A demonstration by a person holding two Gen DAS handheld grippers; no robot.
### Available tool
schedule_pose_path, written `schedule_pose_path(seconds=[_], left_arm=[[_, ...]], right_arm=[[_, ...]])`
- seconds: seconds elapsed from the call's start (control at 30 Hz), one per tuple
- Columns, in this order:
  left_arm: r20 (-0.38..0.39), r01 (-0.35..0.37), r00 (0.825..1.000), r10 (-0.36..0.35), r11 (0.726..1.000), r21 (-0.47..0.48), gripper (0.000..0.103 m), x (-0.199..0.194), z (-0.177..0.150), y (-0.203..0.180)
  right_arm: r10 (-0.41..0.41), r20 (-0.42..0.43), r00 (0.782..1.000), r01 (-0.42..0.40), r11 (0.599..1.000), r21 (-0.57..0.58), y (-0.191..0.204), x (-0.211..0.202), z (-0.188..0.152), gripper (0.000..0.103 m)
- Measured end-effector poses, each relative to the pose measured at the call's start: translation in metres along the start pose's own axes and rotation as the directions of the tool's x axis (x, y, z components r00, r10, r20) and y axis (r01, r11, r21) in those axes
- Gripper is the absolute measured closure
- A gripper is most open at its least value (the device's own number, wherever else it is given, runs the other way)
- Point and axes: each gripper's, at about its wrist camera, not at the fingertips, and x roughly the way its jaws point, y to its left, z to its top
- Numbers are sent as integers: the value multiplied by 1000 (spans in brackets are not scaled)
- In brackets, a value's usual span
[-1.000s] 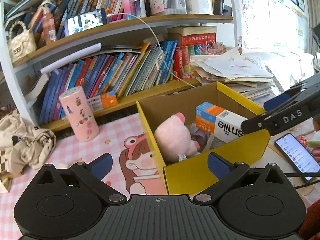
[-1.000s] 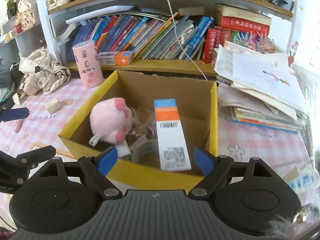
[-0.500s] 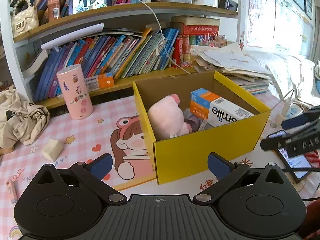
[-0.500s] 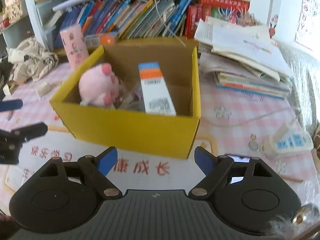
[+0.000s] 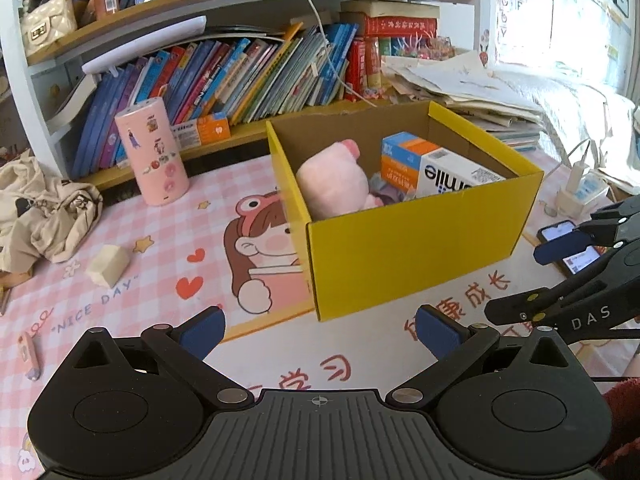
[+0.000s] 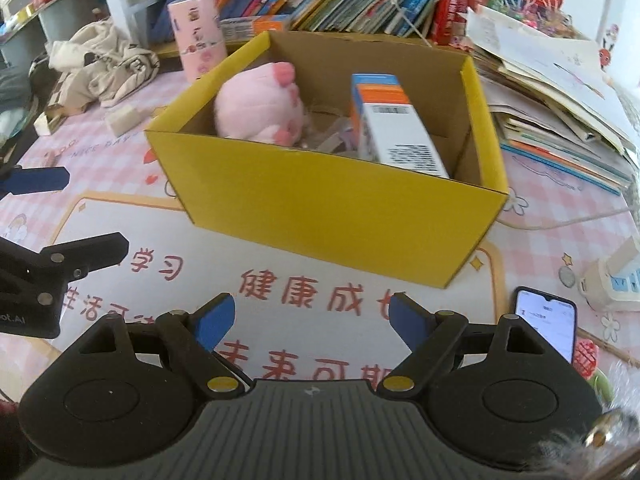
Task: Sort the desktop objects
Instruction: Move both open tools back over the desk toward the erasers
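Note:
A yellow cardboard box [image 5: 416, 240] [image 6: 320, 200] stands on the pink desk mat. Inside it lie a pink plush toy [image 5: 334, 180] [image 6: 260, 106] and a white, blue and orange carton [image 5: 436, 166] [image 6: 394, 120]. My left gripper [image 5: 318, 326] hangs open and empty, low over the mat in front of the box's left corner. Nothing sits between the spread fingers of my right gripper [image 6: 310, 318], which is open before the box's front wall. A small cream block [image 5: 107, 265] [image 6: 123, 118] lies on the mat to the left.
A pink cylinder [image 5: 152, 150] stands by the bookshelf [image 5: 240, 76]. Crumpled beige cloth [image 5: 44, 212] lies at the left. A phone [image 6: 546, 326], a white power strip [image 6: 612, 280] and a paper stack [image 6: 560, 92] sit to the right. A small pink item [image 5: 28, 354] lies at the mat's near left.
Both grippers have drawn back from over the box toward the desk's front. The carton and the plush stay inside the box. Both stay open.

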Motion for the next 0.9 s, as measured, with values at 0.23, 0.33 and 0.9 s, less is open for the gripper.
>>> schedule_pose_path(seconds=[0.23,0.33,0.9], left_arm=[[4,29,1000,-29,999,19,1,0,-5,14],[3,40,999,-40,999,19,1,-1,-7,25],[-6,72,997,-71,996,45,1,-18,-25,93]], right_arm=[[-24,-9,1000,24,1000,14,16,3,3,19],[-40,-10,999,40,999,22,27,3,4,19],[-69,-16,997,70,997,44,101,9,13,19]])
